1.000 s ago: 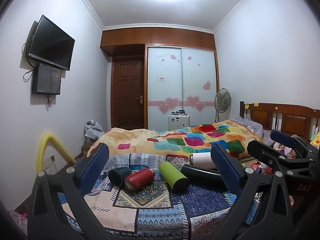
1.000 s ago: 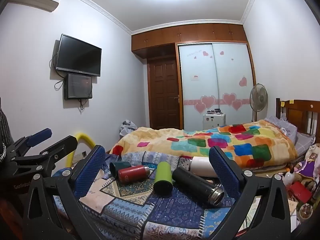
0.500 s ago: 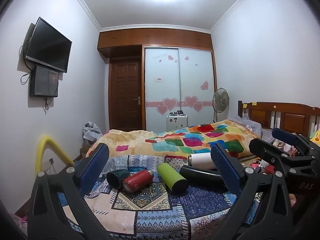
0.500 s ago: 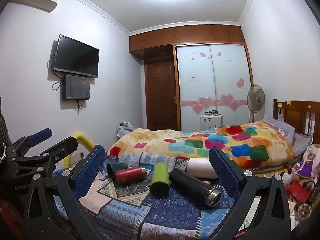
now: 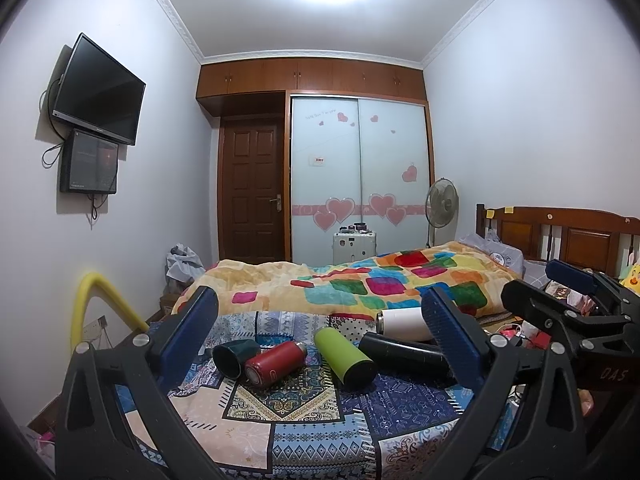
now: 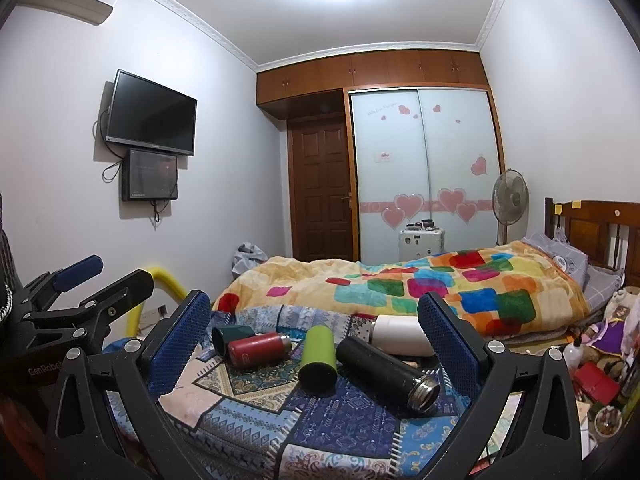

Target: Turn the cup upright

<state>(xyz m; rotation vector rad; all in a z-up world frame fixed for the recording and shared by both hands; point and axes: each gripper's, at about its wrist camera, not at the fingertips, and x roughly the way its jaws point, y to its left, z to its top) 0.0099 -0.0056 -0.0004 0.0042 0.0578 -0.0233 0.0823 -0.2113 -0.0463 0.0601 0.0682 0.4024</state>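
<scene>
Both grippers are held back from the bed with jaws wide apart and nothing between them, apparently so that a target can be chosen. Ahead of the left gripper (image 5: 320, 336), 5 vessels are laid on their sides on a patterned quilt (image 5: 304, 436). The dark green cup (image 5: 234, 356), short and smooth-walled, is found just inside its left finger, mouth turned toward the camera, touching a red flask (image 5: 274, 364). From the right gripper (image 6: 314, 328) the cup (image 6: 228, 338) is likewise seen ahead-left. The soft cloth is judged an unsteady footing for standing it up.
</scene>
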